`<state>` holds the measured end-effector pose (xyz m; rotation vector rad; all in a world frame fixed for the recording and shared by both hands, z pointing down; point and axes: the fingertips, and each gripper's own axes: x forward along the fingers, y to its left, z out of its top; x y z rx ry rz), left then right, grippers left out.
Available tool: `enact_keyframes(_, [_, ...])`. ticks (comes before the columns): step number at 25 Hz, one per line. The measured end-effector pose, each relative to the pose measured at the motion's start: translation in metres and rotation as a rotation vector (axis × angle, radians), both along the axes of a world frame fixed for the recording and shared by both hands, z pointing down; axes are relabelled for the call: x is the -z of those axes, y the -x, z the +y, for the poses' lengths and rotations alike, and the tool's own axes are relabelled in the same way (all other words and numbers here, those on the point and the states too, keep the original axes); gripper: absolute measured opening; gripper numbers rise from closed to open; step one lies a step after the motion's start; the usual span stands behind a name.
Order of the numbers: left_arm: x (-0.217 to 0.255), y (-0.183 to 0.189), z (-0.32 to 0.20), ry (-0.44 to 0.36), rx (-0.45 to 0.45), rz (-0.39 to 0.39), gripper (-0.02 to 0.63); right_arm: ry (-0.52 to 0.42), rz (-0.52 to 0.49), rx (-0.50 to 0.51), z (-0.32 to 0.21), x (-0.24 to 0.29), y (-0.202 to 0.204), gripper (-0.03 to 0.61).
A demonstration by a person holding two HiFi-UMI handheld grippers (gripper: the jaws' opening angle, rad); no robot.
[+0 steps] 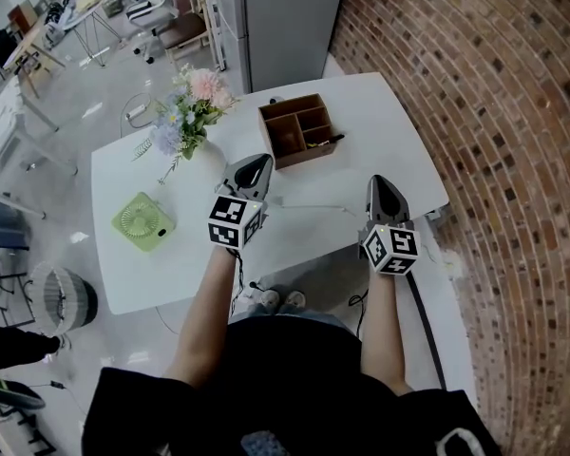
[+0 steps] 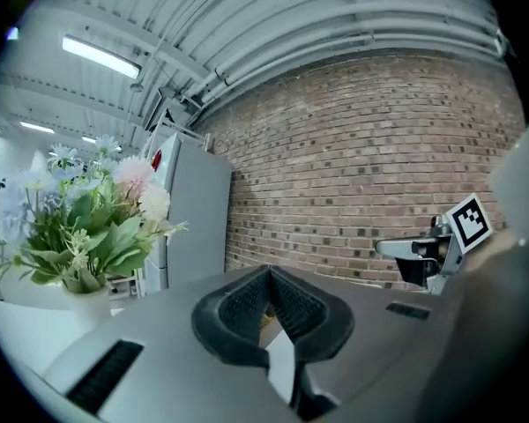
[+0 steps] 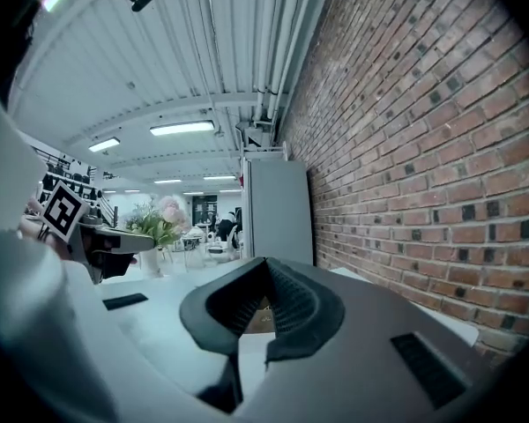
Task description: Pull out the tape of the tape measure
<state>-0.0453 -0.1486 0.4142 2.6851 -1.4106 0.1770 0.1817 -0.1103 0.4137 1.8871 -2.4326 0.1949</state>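
Note:
I cannot make out a tape measure in any view. My left gripper (image 1: 255,162) hovers over the white table (image 1: 313,231), near its middle and just in front of a brown wooden organiser box (image 1: 269,133). Its jaws are shut with nothing between them (image 2: 269,273). My right gripper (image 1: 380,182) hangs over the table's right front part, also shut and empty (image 3: 266,269). Each gripper shows in the other's view: the right one (image 2: 388,248) and the left one (image 3: 145,241). A small dark item lies in one compartment of the box (image 1: 325,142).
A vase of flowers (image 1: 190,112) stands at the table's back left and a green desk fan (image 1: 142,221) lies at the front left. A brick wall (image 1: 494,160) runs along the right. A grey cabinet (image 1: 285,17) stands behind the table.

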Motion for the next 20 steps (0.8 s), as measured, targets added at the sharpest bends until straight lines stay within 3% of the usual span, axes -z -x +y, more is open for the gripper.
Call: enact_keyframes(20, [-0.006, -0.001, 0.01, 0.035, -0.012, 0.023, 0.021, 0.038, 0.032, 0.002, 0.014, -0.008, 0.006, 0.002])
